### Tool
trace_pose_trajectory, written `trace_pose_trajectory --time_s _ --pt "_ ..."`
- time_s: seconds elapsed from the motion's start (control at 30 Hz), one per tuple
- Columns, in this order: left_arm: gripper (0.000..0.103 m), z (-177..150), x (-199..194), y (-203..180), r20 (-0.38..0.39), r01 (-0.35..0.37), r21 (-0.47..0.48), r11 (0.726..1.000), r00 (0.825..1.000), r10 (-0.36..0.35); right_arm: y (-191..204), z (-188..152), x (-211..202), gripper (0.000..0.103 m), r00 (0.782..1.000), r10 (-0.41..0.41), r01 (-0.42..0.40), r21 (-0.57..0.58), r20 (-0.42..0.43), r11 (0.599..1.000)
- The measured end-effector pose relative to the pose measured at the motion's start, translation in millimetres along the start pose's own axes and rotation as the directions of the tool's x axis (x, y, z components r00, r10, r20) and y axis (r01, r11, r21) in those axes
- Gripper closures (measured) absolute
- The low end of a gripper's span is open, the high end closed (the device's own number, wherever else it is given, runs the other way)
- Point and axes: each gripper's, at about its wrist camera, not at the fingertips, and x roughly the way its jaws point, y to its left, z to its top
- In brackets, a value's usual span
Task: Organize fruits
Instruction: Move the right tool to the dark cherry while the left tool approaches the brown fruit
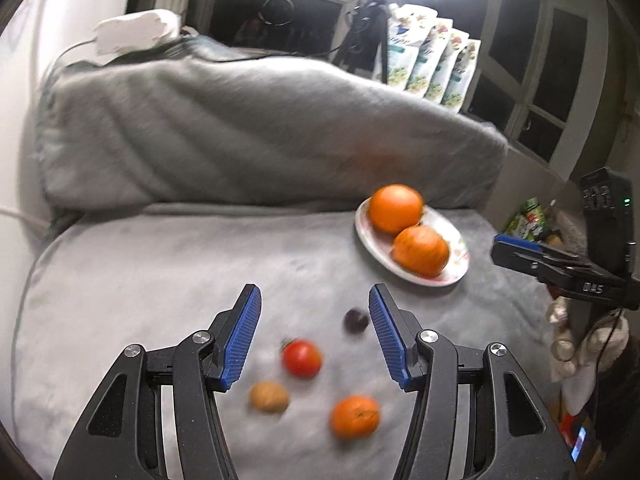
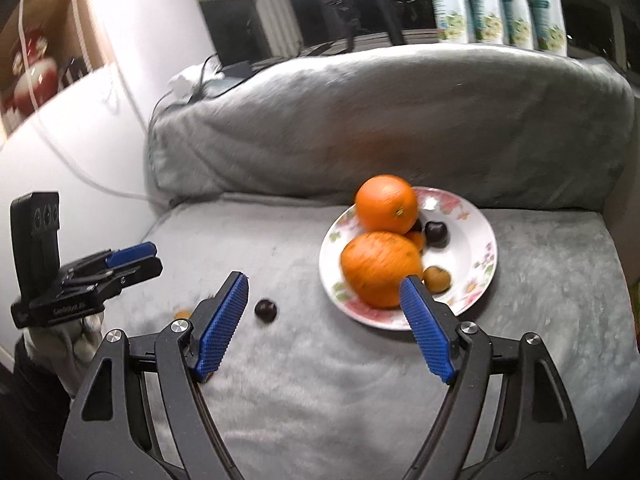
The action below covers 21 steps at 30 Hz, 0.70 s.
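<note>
Fruits (image 1: 302,358) loose under open left tongs (image 1: 314,304), plate's (image 2: 476,256) small fruits under open right tongs (image 2: 324,286)

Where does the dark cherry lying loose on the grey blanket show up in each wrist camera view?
Left wrist view: the dark cherry sits lower centre, just inside the right finger of the left hand-held gripper.
Right wrist view: the same cherry is left of centre, left of the plate.
Shared landmark: the floral plate with two oranges.
</note>
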Motion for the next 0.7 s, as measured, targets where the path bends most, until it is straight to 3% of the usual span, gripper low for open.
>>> trace_pose_trajectory --time_s 0.3,0.47,0.57,0.7 --pt "0.047 -41.7 -1.8 22.0 -0.039 -0.054 -0.049 0.997 0.998 0.052 32.4 -20.2 14.4 0.022 0.999 0.028 -0.03 -0.064 -0.035 0.997" --pt "0.048 -62.1 6.8 31.7 -0.097 -0.044 -0.111 0.993 0.995 0.034 43.0 -26.9 30.1 0.022 0.996 0.051 -0.057 -0.081 -0.072 0.995" --pt "0.055 -66.5 10.1 29.8 -0.113 -0.038 -0.116 0.993 0.993 0.025 49.5 -29.4 39.9 0.023 0.994 0.056 -0.065 -0.098 -0.096 0.993" --pt "0.061 -66.9 15.1 25.4 -0.132 -0.032 -0.104 0.994 0.991 0.018 55.3 -31.0 52.3 0.032 0.99 0.061 -0.076 -0.113 -0.127 0.991"
